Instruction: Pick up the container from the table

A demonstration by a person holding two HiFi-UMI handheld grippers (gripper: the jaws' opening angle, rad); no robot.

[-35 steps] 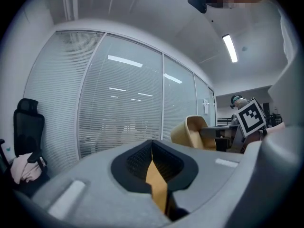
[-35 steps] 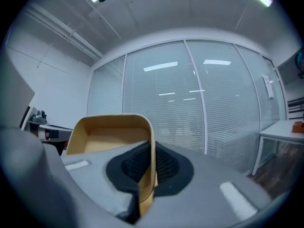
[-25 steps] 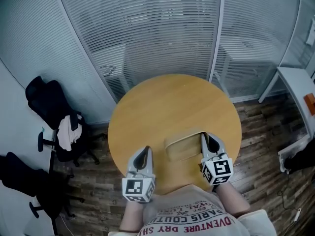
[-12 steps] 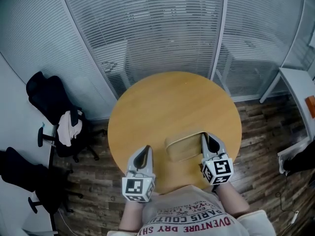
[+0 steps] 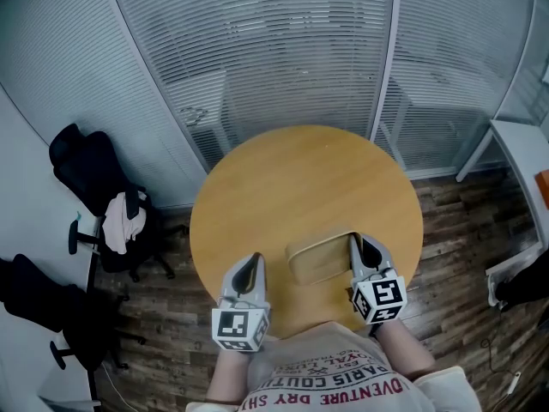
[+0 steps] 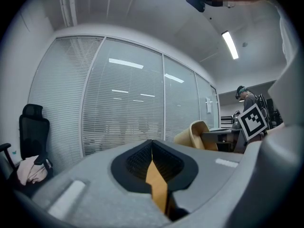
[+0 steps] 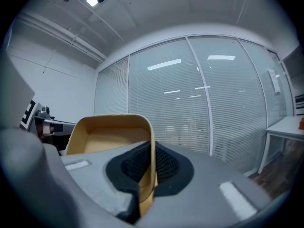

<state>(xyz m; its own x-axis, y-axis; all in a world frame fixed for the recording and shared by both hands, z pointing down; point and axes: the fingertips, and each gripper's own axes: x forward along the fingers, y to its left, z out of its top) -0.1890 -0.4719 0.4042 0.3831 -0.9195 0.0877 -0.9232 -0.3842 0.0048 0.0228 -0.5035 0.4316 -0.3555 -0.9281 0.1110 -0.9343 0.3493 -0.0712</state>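
Closest to the person, the left claw (image 5: 250, 267) pointed level over the near rim of the round tabletop (image 5: 300, 174), its jaws pressed together on nothing; only a thin tan sliver showed through the slit in the left gripper view (image 6: 153, 164), most likely the wood below. It seemed parked there simply to stay out of the way. Just beside it, the right claw (image 5: 358, 245) pinched the right-hand wall of the tan container (image 5: 319, 256). In the right gripper view (image 7: 150, 171) that thin wall ran straight between the black pads, so one pad sat inside the container (image 7: 110, 136) and one outside, a sensible hold for an open, shallow tray that offers no handle. The container hung over the near right part of the tabletop; whether it had cleared the wood could not be told. Beyond stood a glass partition (image 5: 283, 50) with blinds, and office chairs (image 5: 86, 170) to the left.
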